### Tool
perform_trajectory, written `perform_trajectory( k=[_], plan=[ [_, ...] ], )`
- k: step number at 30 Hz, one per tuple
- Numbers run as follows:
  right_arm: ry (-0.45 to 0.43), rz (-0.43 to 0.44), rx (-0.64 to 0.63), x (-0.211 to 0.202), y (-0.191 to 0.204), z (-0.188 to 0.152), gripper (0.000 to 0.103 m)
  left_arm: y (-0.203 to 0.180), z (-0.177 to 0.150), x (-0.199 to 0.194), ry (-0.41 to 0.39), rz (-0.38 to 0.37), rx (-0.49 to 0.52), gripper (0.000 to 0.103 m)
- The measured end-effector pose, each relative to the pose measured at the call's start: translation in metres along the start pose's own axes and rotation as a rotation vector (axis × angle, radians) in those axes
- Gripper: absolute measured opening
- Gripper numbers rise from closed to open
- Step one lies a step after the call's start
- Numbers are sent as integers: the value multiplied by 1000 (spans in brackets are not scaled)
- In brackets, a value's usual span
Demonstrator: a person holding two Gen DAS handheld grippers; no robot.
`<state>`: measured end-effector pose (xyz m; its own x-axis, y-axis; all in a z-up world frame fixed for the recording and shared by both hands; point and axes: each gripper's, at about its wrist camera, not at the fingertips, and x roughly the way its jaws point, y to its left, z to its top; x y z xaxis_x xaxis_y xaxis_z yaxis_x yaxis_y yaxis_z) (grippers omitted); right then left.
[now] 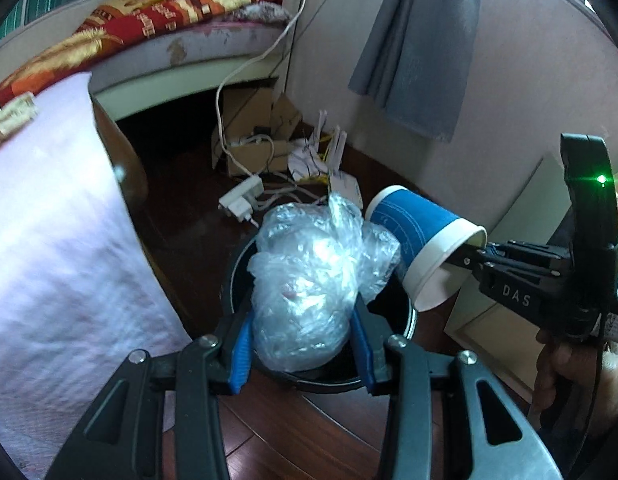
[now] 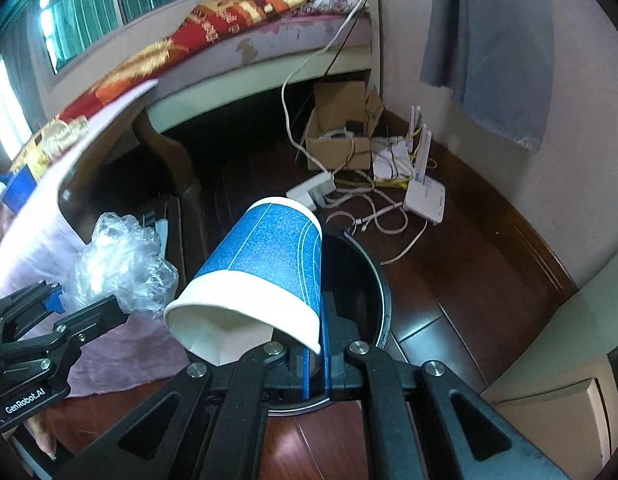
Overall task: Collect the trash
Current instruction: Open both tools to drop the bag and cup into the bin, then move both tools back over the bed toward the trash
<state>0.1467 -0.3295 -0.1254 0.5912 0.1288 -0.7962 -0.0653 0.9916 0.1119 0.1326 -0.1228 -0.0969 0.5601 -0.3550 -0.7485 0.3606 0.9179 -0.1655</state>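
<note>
Left gripper: jaws pinching crumpled plastic bag over bin rim. Right gripper: jaws pinching paper cup wall. Step: depositing. Next: centre both, release.

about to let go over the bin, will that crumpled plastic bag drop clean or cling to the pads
The crumpled plastic bag looks thin and very light, so it would likely fall slowly and may drift. It bulges around the left gripper pads, so it seems soft and might cling briefly. It hangs over the black bin.
</note>
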Motion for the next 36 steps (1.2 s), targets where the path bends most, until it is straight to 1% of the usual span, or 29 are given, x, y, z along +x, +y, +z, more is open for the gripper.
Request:
perform_trajectory(
  k=[5, 7, 8, 9, 10, 11, 12, 15, 18, 21, 25, 27, 29, 32, 36],
  plan=[
    [54, 4, -5, 30, -6, -1, 5, 4, 1, 26, 51, -3, -14, 44],
    [95, 12, -17, 46, -8, -1, 5, 5, 3, 40, 89, -38, -14, 50],
    [120, -13, -27, 55, -10, -2, 11, 4, 2, 50, 123, -32, -10, 62],
    [164, -64, -24, 65, -15, -6, 25, 5, 0, 56, 140, 8, -6, 75],
    [202, -92, -10, 72, -22, -7, 75, 6, -2, 58, 140, 29, -14, 80],
    [217, -104, 9, 74, -28, -11, 100, 8, -3, 57, 136, 36, -26, 94],
    [218, -122, 35, 73, -35, -13, 100, 10, -4, 54, 131, 50, -39, 103],
    [214, -163, 67, 66, -47, -14, 100, 11, -8, 42, 109, 85, -35, 103],
    [187, -152, 86, 50, -48, -10, 101, 12, -8, 27, 77, 102, -46, 103],
    [144, -145, 80, 32, -39, -5, 101, 15, -3, 9, 29, 115, -58, 103],
    [70, -124, 49, 5, -20, 5, 102, 19, 4, -18, -29, 137, -64, 103],
    [38, -109, 31, -4, -9, 10, 102, 23, 4, -35, -57, 125, -73, 103],
    [-6, -88, -5, -15, 7, 14, 103, 28, 5, -52, -89, 130, -73, 103],
    [-58, -84, -67, -28, 30, 18, 103, 41, 6, -77, -137, 152, -81, 103],
    [-124, -50, -116, -44, 61, 30, 103, 62, 4, -110, -200, 198, -102, 103]
  ],
)
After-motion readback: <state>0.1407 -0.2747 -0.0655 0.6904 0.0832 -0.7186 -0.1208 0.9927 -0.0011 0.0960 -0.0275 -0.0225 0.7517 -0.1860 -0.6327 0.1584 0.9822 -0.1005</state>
